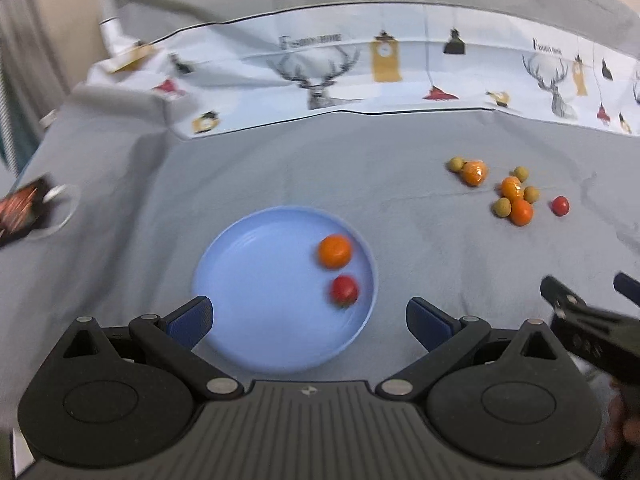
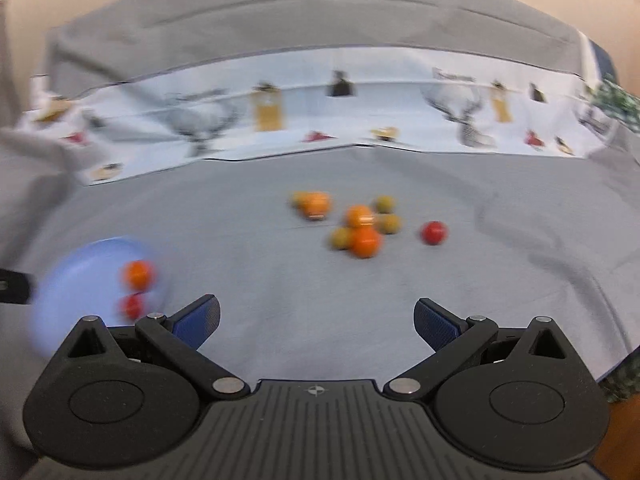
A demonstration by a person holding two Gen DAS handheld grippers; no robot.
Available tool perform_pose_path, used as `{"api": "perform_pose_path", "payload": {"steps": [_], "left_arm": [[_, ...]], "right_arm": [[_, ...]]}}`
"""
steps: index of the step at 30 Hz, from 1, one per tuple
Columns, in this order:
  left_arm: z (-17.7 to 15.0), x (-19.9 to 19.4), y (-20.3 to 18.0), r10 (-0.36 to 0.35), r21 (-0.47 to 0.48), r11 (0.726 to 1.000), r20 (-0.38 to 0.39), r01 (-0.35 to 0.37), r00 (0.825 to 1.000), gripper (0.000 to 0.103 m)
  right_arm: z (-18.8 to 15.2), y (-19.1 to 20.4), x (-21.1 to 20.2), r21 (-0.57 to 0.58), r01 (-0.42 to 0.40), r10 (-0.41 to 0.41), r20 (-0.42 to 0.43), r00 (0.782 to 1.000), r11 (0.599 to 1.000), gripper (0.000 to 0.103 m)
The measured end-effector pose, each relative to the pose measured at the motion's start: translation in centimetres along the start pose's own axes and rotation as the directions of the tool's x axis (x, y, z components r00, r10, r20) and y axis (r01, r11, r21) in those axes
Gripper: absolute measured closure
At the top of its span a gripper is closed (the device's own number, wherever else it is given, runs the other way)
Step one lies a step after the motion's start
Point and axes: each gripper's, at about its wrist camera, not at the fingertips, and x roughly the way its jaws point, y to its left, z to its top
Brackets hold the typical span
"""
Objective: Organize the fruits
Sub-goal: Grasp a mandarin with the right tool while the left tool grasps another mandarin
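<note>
Both wrist views low over the bed, sharing blurred plate (image 1: 224,264) and fruit.

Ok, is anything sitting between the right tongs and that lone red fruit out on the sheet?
Nothing visible does. The right tongs are open and empty, with only bare grey sheet ahead up to the red fruit, which lies apart, right of the fruit cluster.

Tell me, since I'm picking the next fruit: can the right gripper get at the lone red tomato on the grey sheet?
Probably yes: the right gripper is open, and the lone red tomato sits apart from the cluster, with bare sheet between.
</note>
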Motion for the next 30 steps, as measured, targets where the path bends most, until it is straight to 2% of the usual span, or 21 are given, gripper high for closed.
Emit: {"api": "perform_pose_path", "payload": {"steps": [7, 12, 14, 15, 16, 17, 18, 22, 25, 30], "left_arm": [[4.9, 6.1, -4.3, 0.01, 0.026, 1.0, -0.042, -0.009, 0.999, 0.0], [8.2, 10.7, -7.3, -0.012, 0.014, 1.0, -0.075, 0.013, 0.997, 0.0], [9.7, 12.4, -8.6, -0.035, 0.006, 0.999, -0.078, 0.035, 0.996, 0.0], [10.5, 13.3, -9.4, -0.045, -0.001, 0.999, -0.082, 0.045, 0.996, 0.0], [11.3, 14.1, -10.2, -0.058, -0.008, 0.998, -0.084, 0.058, 0.995, 0.0], [12.0, 14.8, -11.0, -0.077, -0.014, 0.997, -0.082, 0.076, 0.994, 0.0], [12.8, 15.5, -11.8, -0.094, -0.018, 0.995, -0.079, 0.093, 0.992, 0.0], [14.9, 18.3, -15.4, -0.139, -0.004, 0.99, -0.089, 0.139, 0.986, 0.0], [15.6, 20.8, -17.8, -0.14, 0.005, 0.99, -0.126, 0.141, 0.982, 0.0], [16.1, 24.5, -19.4, -0.13, -0.058, 0.991, -0.21, 0.12, 0.969, 0.0]], "right_arm": [[1.3, -4.1, 13.5, 0.036, 0.106, -0.105, -0.037, 0.994, 0.994, 0.001], [1.7, -5.1, 19.7, 0.053, 0.128, -0.125, -0.056, 0.991, 0.99, 0.002], [1.7, -5.1, 20.6, 0.045, 0.125, -0.123, -0.05, 0.991, 0.991, 0.008], [1.7, -4.9, 20.7, 0.036, 0.124, -0.123, -0.033, 0.992, 0.992, 0.015], [1.8, -4.8, 20.6, 0.023, 0.106, -0.106, -0.016, 0.994, 0.994, 0.026], [2.0, -4.6, 20.4, 0.01, 0.077, -0.077, -0.004, 0.997, 0.997, 0.053], [2.1, -4.4, 20.3, -0.002, 0.062, -0.062, 0.001, 0.998, 0.998, 0.065], [2.2, -5.7, 19.8, 0.014, 0.115, -0.115, -0.009, 0.993, 0.993, 0.065], [2.0, -7.9, 19.5, 0.051, 0.175, -0.175, -0.017, 0.984, 0.983, 0.065], [1.3, -9.7, 19.1, 0.082, 0.183, -0.182, -0.014, 0.983, 0.98, 0.065]]}}
